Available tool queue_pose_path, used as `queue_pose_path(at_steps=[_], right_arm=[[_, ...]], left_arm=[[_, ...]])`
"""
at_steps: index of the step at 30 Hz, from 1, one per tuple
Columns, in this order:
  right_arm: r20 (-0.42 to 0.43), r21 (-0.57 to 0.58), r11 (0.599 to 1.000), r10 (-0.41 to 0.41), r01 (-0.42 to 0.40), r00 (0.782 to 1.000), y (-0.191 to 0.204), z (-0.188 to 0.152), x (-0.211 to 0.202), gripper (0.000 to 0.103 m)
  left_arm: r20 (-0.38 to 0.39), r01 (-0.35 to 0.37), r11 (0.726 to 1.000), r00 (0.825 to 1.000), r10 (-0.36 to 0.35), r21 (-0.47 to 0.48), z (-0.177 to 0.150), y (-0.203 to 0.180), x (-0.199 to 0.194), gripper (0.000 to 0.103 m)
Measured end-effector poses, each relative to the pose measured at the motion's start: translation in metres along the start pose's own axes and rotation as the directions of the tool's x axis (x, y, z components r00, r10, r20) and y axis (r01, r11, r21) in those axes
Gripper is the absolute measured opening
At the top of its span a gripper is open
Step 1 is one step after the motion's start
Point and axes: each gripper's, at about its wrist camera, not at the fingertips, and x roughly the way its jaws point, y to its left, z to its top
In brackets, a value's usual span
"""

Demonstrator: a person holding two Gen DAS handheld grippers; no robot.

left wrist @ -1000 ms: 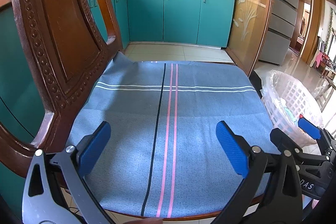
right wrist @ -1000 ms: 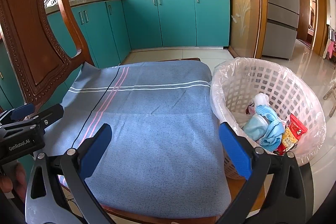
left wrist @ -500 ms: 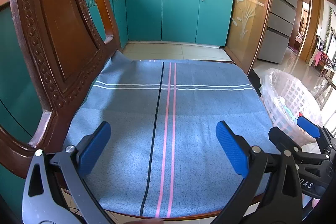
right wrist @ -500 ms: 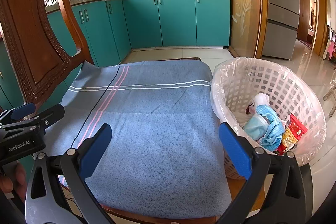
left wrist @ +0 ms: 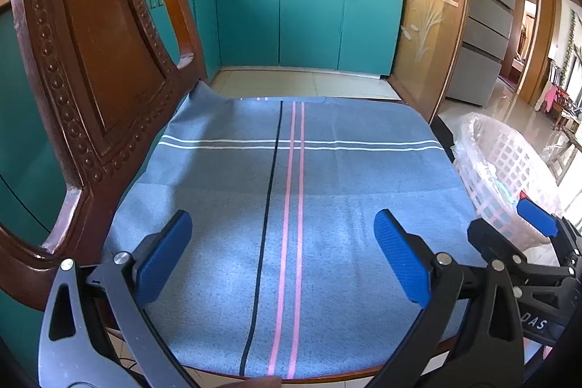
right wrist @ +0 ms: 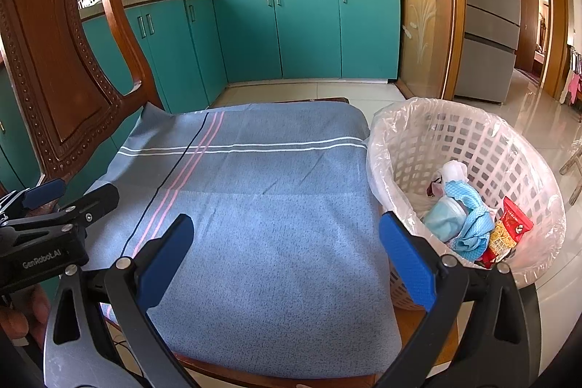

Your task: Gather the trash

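A white lattice trash basket (right wrist: pixel 509 140) lined with a clear bag stands right of the chair; it also shows in the left wrist view (left wrist: pixel 505 166). Inside lie a light blue mask and cloth (right wrist: pixel 462 220), a red snack packet (right wrist: pixel 509 231) and white crumpled paper (right wrist: pixel 454 170). My left gripper (left wrist: pixel 280 253) is open and empty over the front of the blue striped cloth (left wrist: pixel 291 191) on the chair seat. My right gripper (right wrist: pixel 287 257) is open and empty over the cloth's right front, its right finger beside the basket.
The carved wooden chair back (left wrist: pixel 91 60) rises close on the left. Teal kitchen cabinets (left wrist: pixel 283 20) with pots on the counter stand behind. A grey fridge (right wrist: pixel 487 10) and a glossy tiled floor (right wrist: pixel 538 119) lie to the right.
The left gripper has drifted slightly, so the chair and cloth shift a little in its view. The right gripper has barely moved. Both stay open and empty.
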Motion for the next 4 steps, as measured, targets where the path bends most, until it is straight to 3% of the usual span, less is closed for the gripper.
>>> queue_pose_path(at_steps=[4], right_arm=[[-0.009,-0.005,1.000,-0.003,0.003,1.000,0.0004,-0.0003,0.0021,0.099]], left_arm=[[-0.014,-0.018,1.000,1.000,0.018,-0.019,0.0013,0.0053,0.0071,0.100]])
